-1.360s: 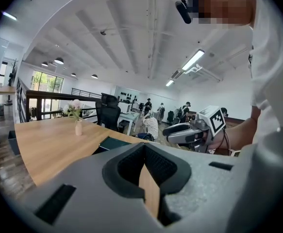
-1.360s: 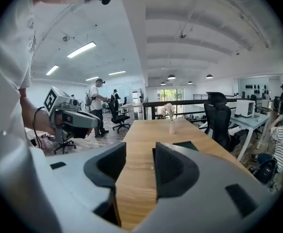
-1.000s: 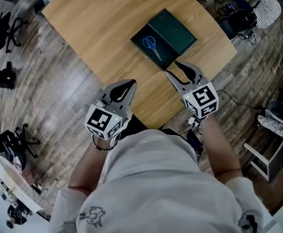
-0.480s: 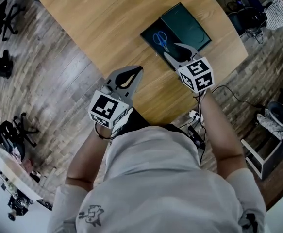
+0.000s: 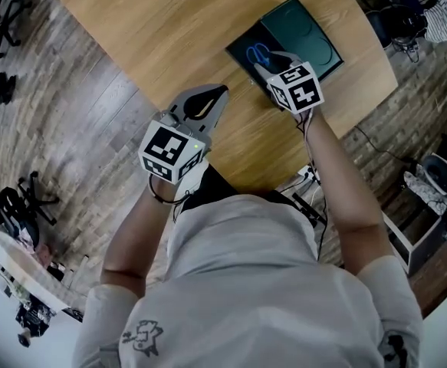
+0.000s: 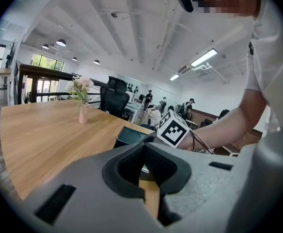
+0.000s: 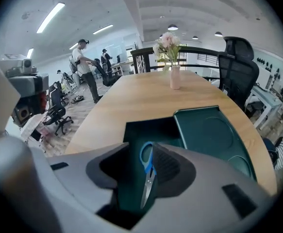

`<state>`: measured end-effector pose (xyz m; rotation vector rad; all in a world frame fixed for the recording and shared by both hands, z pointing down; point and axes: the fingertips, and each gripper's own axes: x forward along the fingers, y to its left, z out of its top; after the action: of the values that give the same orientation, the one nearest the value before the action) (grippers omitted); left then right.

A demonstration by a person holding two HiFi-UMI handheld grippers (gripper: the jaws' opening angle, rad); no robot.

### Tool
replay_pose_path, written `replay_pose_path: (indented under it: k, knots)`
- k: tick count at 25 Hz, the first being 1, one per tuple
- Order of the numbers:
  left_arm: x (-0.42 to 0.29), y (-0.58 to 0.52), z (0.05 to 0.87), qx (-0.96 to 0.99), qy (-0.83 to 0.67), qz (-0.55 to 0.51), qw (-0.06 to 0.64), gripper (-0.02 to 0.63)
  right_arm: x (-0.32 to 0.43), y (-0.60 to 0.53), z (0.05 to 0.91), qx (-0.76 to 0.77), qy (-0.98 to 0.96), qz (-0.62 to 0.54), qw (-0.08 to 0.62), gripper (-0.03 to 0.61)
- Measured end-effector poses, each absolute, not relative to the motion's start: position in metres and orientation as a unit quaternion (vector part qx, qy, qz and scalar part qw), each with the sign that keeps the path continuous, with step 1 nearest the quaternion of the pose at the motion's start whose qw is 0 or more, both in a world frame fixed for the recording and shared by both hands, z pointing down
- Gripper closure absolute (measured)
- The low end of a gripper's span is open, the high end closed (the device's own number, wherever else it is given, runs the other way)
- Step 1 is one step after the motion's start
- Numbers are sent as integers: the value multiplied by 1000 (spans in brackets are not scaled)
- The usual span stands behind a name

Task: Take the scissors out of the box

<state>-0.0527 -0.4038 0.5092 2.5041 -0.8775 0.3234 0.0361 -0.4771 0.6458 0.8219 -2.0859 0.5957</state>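
Blue-handled scissors (image 5: 258,53) (image 7: 147,171) lie in the bottom of an open dark green box (image 5: 246,46) (image 7: 146,130) on the wooden table (image 5: 169,29). The box's lid (image 5: 304,33) (image 7: 209,135) lies beside it on the right. My right gripper (image 5: 271,62) (image 7: 141,149) points steeply down into the box. Its jaws are closing, with the scissors' handle end seen between them, and the pads are not pressing on it. My left gripper (image 5: 211,98) (image 6: 145,147) hovers over the table's near edge, shut and holding nothing.
A small pink vase with flowers (image 7: 174,76) (image 6: 83,113) stands on the far part of the table. Office chairs (image 7: 238,67), cables and bags stand on the wood floor around it. People stand in the background (image 7: 85,64).
My right gripper has moved forward and down from the table's near edge into the box, over the scissors. My left gripper has moved forward a little, over the table edge.
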Motion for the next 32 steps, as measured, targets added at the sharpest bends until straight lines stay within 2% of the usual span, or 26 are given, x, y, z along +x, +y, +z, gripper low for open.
replay_pose_path:
  k: [7, 20, 32]
  knots:
    - [-58, -414, 526, 908, -321, 123, 241, 609, 34, -493, 677, 342, -797, 253, 429, 442]
    - [-75, -412, 550, 900, -325, 125, 261, 609, 36, -497, 725, 357, -762, 259, 473, 439]
    - [-78, -404, 552, 895, -336, 126, 265, 609, 36, -501, 725, 369, -774, 235, 457, 488]
